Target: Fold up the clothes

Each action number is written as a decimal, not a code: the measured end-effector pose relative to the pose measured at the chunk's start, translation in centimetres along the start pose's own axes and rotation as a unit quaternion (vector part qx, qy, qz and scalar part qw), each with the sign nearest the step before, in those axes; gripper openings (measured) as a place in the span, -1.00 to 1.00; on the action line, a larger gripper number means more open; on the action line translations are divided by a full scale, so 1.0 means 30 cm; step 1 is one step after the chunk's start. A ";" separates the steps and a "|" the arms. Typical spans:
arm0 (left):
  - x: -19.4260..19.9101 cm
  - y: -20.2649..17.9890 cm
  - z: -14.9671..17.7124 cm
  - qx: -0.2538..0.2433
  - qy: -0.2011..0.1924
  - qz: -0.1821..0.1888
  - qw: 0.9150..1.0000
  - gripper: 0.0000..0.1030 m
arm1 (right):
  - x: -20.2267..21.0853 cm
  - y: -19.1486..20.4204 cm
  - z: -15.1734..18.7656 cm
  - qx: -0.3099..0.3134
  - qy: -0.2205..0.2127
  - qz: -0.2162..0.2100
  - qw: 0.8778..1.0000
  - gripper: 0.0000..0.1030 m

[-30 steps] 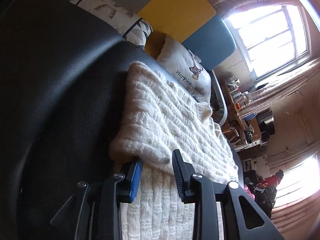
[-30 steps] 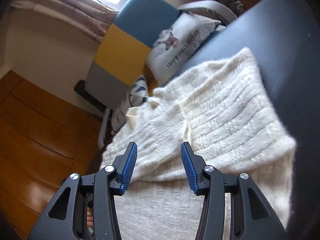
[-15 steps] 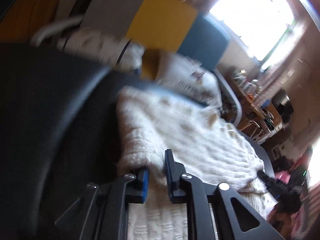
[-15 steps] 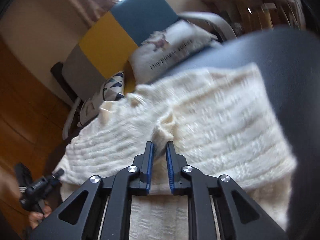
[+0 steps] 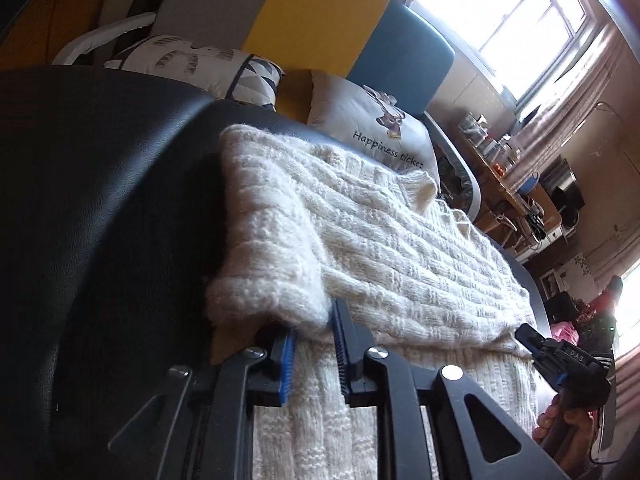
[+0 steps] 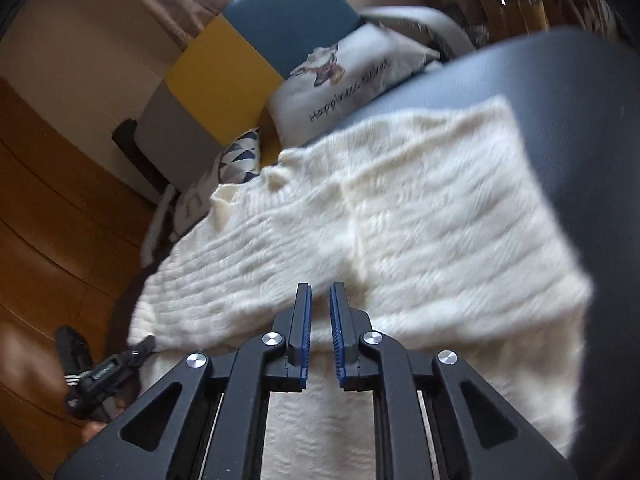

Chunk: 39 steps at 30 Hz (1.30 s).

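Both grippers have narrowed since a second ago, when each stood wide apart over the folded edge of the knitwear. At the left, the black padded leather surface (image 5: pixel 100 208) carries the cream-white chunky knitted sweater (image 5: pixel 384 248), which lies spread flat across it with its upper part folded down over the lower part, the fuzzy folded edge nearest the cameras. The left gripper (image 5: pixel 314 334), black with blue ribbed pads, has a lump of that folded edge between its jaws, which are easing open again at this moment; the wool bulges over the left pad, so whether the pads press it cannot be told for sure. Behind the sweater sits a white cushion printed with "Happiness ticket" (image 5: pixel 372 128), propped against a grey, yellow and blue chair back (image 5: pixel 320 28). Farther right, in the right wrist view, the right gripper (image 6: pixel 320 316) is almost shut, its blue pads pinching a thin fold at the sweater's (image 6: pixel 420 216) folded edge near the middle, though the frame is blurred there.
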<state>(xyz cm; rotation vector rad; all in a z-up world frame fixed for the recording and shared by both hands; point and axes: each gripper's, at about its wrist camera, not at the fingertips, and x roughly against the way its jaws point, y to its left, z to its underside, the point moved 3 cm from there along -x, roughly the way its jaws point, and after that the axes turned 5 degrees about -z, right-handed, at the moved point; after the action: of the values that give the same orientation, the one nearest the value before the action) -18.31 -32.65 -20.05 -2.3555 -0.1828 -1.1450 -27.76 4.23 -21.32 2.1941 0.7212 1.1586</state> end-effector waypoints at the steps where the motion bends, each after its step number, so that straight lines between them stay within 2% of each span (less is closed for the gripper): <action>1: -0.002 -0.003 -0.002 0.000 0.002 0.000 1.000 -0.62 | -0.006 0.002 0.006 -0.007 -0.003 -0.012 1.000 -0.73; 3: -0.006 -0.009 -0.008 0.000 0.005 0.001 1.000 -0.60 | -0.023 -0.001 0.001 -0.029 -0.013 -0.028 0.999 -0.46; 5: -0.008 -0.009 -0.011 0.002 0.007 0.004 1.000 -0.57 | -0.037 -0.011 -0.012 -0.056 -0.027 -0.043 0.997 -0.33; 10: -0.004 0.004 0.002 -0.005 0.012 0.010 1.000 -0.56 | -0.058 -0.027 -0.029 -0.098 -0.054 -0.055 0.992 -0.29; 12: -0.004 0.007 0.000 -0.005 0.015 0.013 1.000 -0.55 | -0.049 -0.021 -0.028 -0.110 -0.059 -0.065 0.990 0.03; 14: -0.006 0.009 0.000 -0.006 0.017 0.015 1.000 -0.55 | -0.031 -0.020 -0.021 -0.114 -0.066 -0.067 0.989 0.21; 23: -0.010 0.010 -0.002 -0.010 0.021 0.018 1.000 -0.55 | -0.042 0.009 -0.004 -0.101 -0.069 -0.062 0.991 0.28; 25: -0.009 0.010 -0.004 -0.012 0.022 0.019 0.999 -0.55 | -0.064 0.018 -0.013 -0.088 -0.065 -0.039 0.993 0.20; 26: -0.008 0.011 -0.006 -0.013 0.023 0.019 0.999 -0.55 | -0.075 0.019 -0.016 -0.084 -0.061 -0.025 0.994 -0.22; 27: -0.008 0.012 -0.007 -0.014 0.023 0.019 0.999 -0.55 | -0.086 0.014 -0.020 -0.085 -0.057 -0.007 0.995 -0.74; 28: -0.006 0.010 -0.007 -0.016 0.022 0.017 0.999 -0.55 | -0.093 0.003 -0.023 -0.090 -0.054 0.003 0.994 -0.82; 30: -0.004 0.008 -0.007 -0.020 0.019 0.014 1.000 -0.55 | -0.101 -0.005 -0.028 -0.092 -0.051 0.016 0.994 -0.83; 32: 0.006 0.004 -0.010 -0.023 0.005 0.009 1.000 -0.55 | -0.101 0.023 -0.033 -0.060 -0.044 0.043 0.996 -0.83; 36: 0.059 -0.011 -0.034 -0.026 -0.046 0.003 0.999 -0.55 | -0.049 0.121 -0.067 0.015 -0.060 0.066 0.996 -0.83; 39: 0.052 -0.010 -0.045 -0.016 -0.038 0.011 0.999 -0.55 | 0.019 0.186 -0.098 0.055 -0.089 0.066 0.992 -0.83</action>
<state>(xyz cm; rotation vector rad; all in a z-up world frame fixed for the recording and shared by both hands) -18.35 -33.22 -18.04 -2.4256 -0.1656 -1.0554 -28.86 1.33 -15.81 2.4337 0.5844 0.9906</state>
